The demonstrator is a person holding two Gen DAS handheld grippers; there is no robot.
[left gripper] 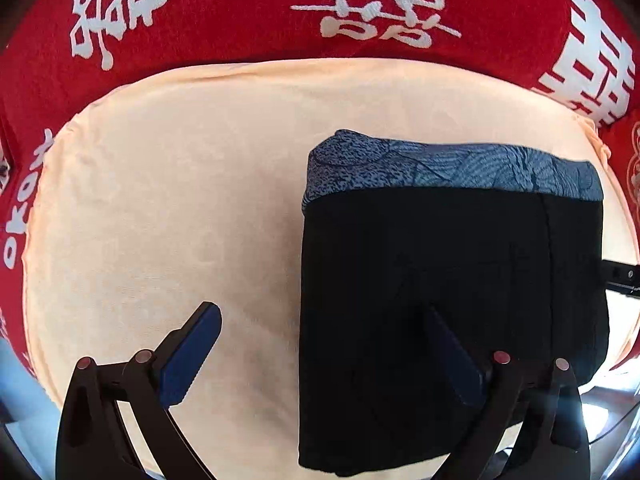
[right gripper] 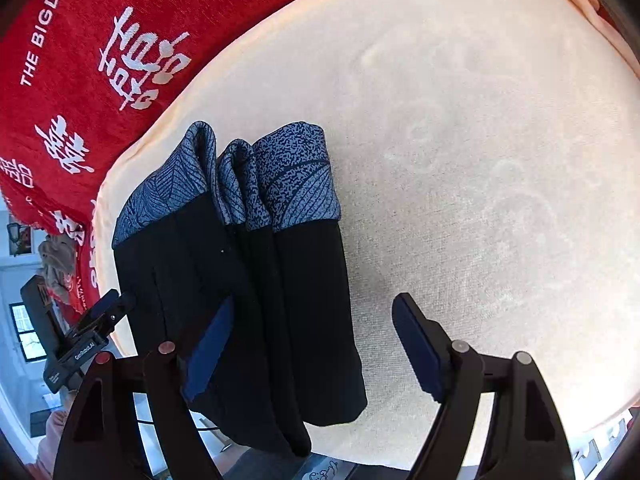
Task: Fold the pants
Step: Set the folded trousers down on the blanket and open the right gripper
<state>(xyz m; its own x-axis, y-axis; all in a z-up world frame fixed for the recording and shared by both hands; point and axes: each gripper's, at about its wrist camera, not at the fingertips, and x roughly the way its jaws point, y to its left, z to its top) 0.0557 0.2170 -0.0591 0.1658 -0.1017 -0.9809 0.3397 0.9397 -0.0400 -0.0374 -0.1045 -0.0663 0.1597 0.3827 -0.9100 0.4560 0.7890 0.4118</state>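
The black pants (left gripper: pixel 448 312) with a blue patterned waistband (left gripper: pixel 452 168) lie folded into a compact stack on a peach towel (left gripper: pixel 180 208). My left gripper (left gripper: pixel 324 320) is open above the stack's left edge, its right finger over the black cloth, holding nothing. In the right wrist view the folded pants (right gripper: pixel 256 300) show several layers with the waistband (right gripper: pixel 296 184) at the far end. My right gripper (right gripper: pixel 312 320) is open, its left finger over the pants and its right finger over the towel (right gripper: pixel 480 160). The left gripper's body (right gripper: pixel 84 340) shows at the left edge.
A red cloth with white characters (left gripper: pixel 240 8) lies under and beyond the towel; it also shows in the right wrist view (right gripper: pixel 100 60). The towel's near edge hangs by the table edge. A room with windows (right gripper: pixel 24 336) is at far left.
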